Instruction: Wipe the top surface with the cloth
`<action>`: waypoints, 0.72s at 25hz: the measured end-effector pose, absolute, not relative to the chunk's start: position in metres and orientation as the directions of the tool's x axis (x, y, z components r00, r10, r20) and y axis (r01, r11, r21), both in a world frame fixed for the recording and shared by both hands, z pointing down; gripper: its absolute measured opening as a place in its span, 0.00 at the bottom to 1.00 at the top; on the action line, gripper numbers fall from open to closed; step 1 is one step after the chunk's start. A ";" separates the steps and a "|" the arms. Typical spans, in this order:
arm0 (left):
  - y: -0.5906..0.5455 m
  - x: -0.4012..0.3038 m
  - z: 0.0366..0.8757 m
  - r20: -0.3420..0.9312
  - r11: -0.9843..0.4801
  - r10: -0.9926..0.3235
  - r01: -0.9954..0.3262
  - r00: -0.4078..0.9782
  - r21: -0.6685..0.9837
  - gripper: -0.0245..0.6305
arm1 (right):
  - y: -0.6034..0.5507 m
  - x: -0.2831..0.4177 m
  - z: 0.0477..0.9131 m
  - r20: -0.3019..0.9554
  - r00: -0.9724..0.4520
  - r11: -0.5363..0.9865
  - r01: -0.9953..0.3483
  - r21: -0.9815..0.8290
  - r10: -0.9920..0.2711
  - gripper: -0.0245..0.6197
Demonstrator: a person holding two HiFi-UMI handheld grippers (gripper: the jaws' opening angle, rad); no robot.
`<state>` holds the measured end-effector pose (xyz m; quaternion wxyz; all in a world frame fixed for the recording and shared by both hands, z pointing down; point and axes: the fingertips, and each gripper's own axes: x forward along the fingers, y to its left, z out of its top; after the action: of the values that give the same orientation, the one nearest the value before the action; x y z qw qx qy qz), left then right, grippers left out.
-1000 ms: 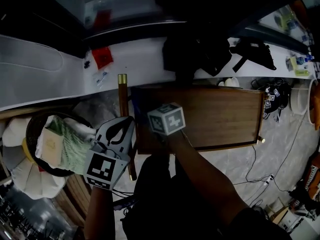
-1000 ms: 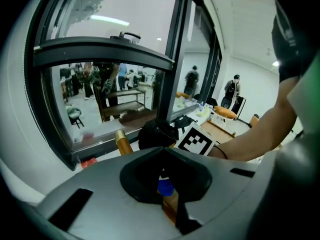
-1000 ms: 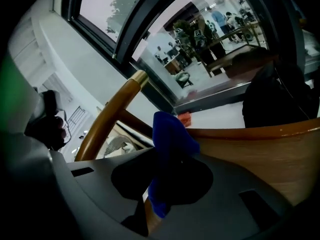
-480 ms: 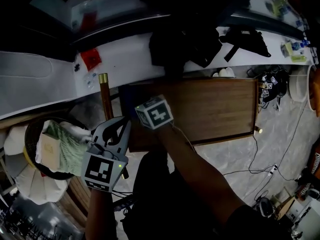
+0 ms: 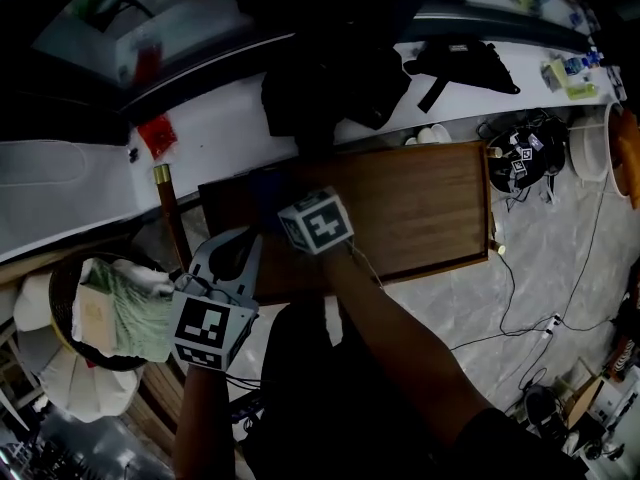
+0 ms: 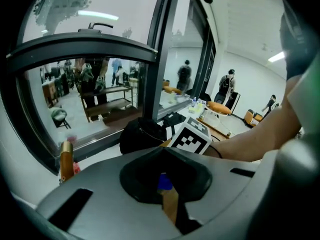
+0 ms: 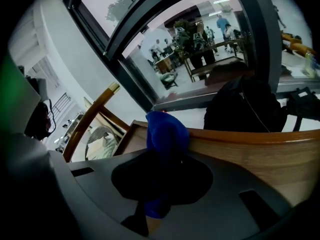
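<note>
At the left end of the tabletop (image 5: 420, 208), my right tool (image 7: 161, 170) grips the bunched blue cloth (image 7: 166, 129). My left tool (image 6: 166, 186) hangs closed and empty just off that end. I fear friction dragging the wad free mid-wipe.

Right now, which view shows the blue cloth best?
The right gripper view: the blue cloth sits large, clamped in the right tongs. The head view shows only a dark patch; the left gripper view, a blue speck.
</note>
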<state>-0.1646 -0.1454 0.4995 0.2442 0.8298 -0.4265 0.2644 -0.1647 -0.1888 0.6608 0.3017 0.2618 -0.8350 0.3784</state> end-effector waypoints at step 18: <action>-0.150 -0.108 0.510 0.685 -0.512 -0.535 -0.835 0.494 0.202 0.06 | -0.193 -0.083 0.667 0.714 -0.669 0.600 -0.663 -0.447 -0.208 0.15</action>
<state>-0.1081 -0.1499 0.5101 0.2656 0.8226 -0.4163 0.2819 -0.0828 -0.1930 0.6668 0.3133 0.2599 -0.8379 0.3637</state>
